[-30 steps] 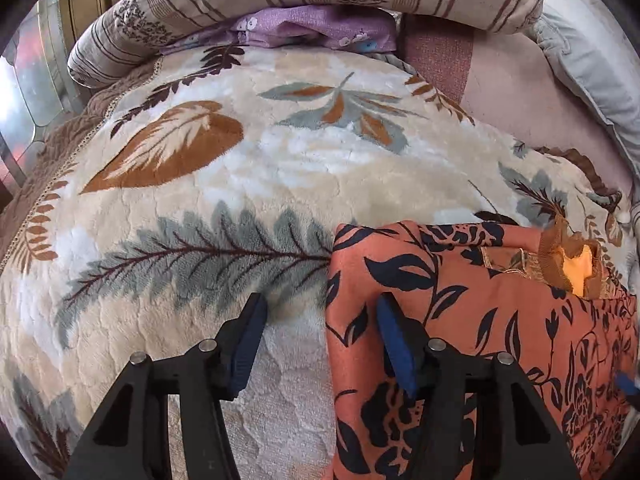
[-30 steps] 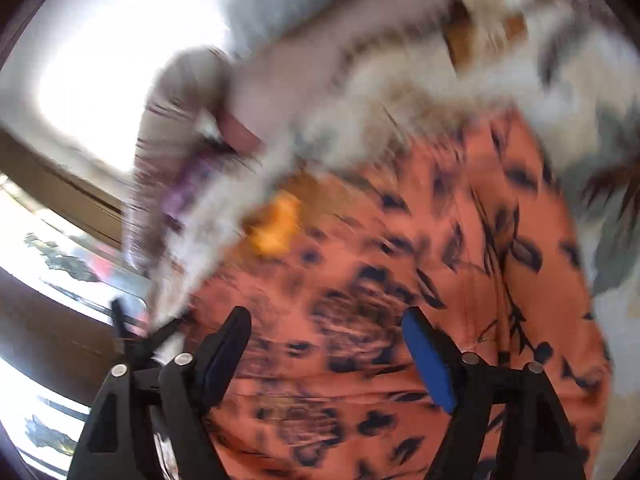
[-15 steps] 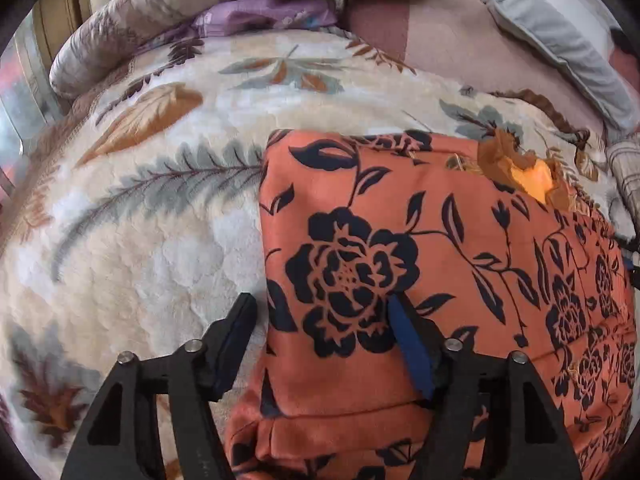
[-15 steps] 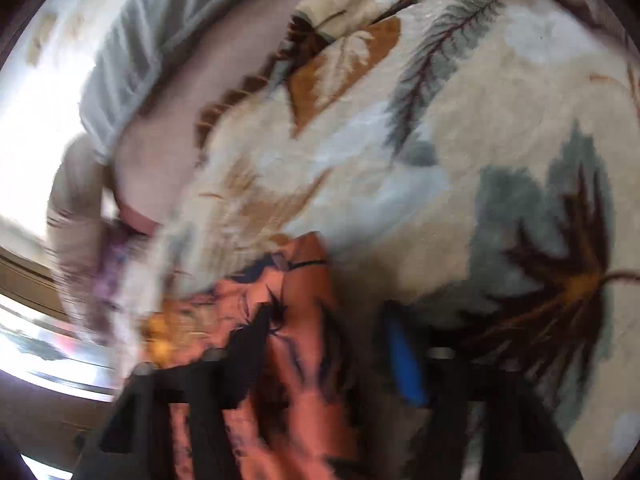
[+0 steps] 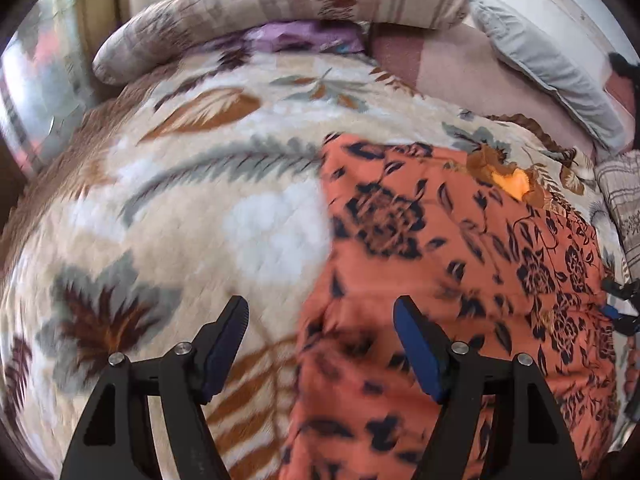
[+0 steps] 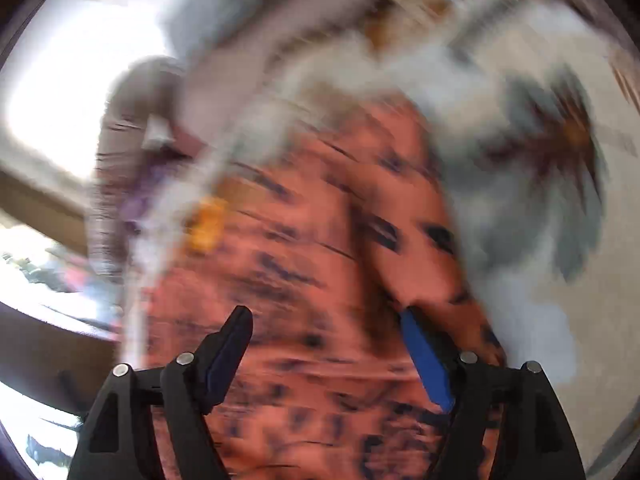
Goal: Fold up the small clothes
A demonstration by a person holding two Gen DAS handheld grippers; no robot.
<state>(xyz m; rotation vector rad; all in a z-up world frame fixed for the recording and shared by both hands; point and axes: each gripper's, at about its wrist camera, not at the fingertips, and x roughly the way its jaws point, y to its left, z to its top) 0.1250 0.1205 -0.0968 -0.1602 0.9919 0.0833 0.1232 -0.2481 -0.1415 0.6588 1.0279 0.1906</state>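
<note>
An orange garment with a dark floral print point(image 5: 440, 264) lies spread on the leaf-patterned blanket point(image 5: 200, 200), with a yellow-orange patch at its far edge. My left gripper point(image 5: 320, 344) is open and empty, just above the garment's near left edge. The right gripper shows small at the right edge of the left wrist view point(image 5: 618, 312). In the blurred right wrist view my right gripper point(image 6: 324, 344) is open over the garment point(image 6: 300, 280), and a raised fold of it lies against the right finger.
A striped bolster point(image 5: 280, 12), a purple cloth point(image 5: 304, 36) and a grey pillow point(image 5: 552, 76) lie along the far side of the bed. A bright window point(image 6: 72, 92) is at the left in the right wrist view.
My left gripper has pulled back and shifted left, so the garment now sits further right. The right wrist view has swung from the blanket back over the garment, heavily blurred.
</note>
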